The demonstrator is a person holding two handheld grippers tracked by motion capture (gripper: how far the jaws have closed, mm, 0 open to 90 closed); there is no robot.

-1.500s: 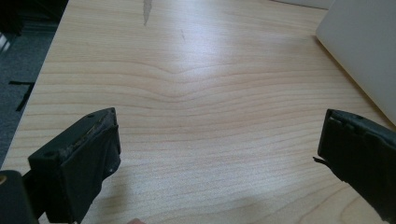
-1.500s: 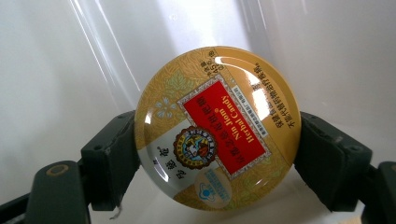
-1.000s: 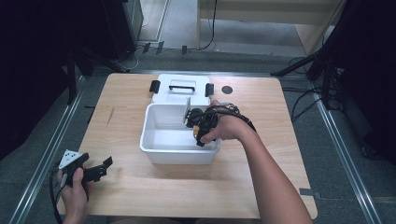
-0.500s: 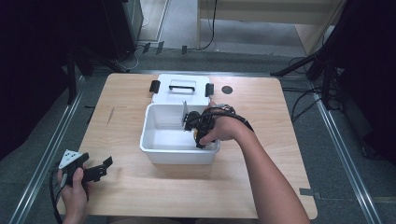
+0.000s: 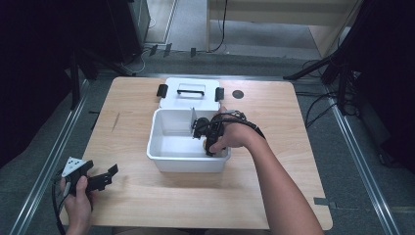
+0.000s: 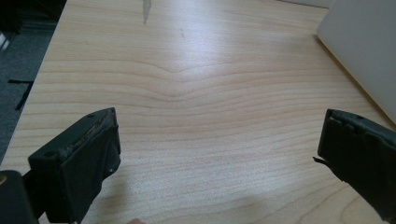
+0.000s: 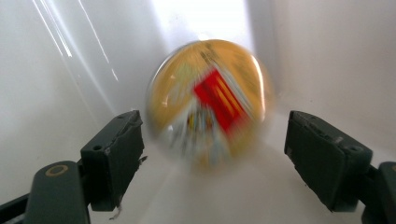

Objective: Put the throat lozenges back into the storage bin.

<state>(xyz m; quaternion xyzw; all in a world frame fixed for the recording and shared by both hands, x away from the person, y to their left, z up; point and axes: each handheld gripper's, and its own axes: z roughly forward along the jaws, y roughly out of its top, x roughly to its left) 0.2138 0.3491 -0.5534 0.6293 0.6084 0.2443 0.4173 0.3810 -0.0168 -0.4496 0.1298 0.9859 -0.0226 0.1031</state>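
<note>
A white plastic bin (image 5: 161,159) stands in the middle of the wooden table. My right gripper (image 5: 205,144) reaches down into its right compartment. Its jaws have just been opening, and they stand apart on either side of a round yellow object with a red label (image 7: 210,121), which is blurred and touches neither pad. That object rests low against the bin's white wall (image 7: 56,70). My left gripper (image 5: 110,176) is held at the table's near left corner, open, with bare wood between its fingers (image 6: 84,158).
The bin's white lid (image 5: 191,93) with black latches and a handle lies flat behind the bin. A thin divider (image 5: 193,122) stands inside the bin. A small black disc (image 5: 238,94) sits on the table right of the lid. The bin's side (image 6: 364,46) is off to the left gripper's right.
</note>
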